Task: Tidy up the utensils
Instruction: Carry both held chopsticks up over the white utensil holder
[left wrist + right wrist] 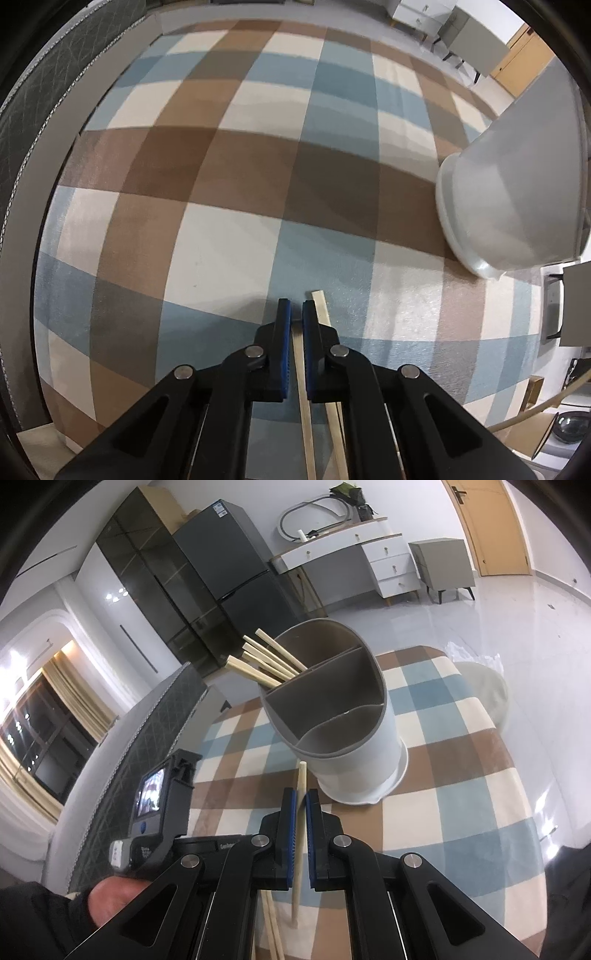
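Chopstick [300, 819] pinched between right gripper [300, 805] fingers, tip near divided holder [354, 760] on desk [461, 812]. Left gripper [296, 314] fingers narrow around second chopstick [303, 387]; grip uncertain. Risk: thin stick pivots, slips, or strikes holder rim, tipping it.

Checked tablecloth [236, 155], dark fridge [236, 565], white dresser [384, 557], wooden door [487, 524]

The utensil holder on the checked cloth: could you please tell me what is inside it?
The utensil holder has three compartments. The far-left one holds several chopsticks leaning out. The other two look empty as far down as shows; their bottoms are hidden.
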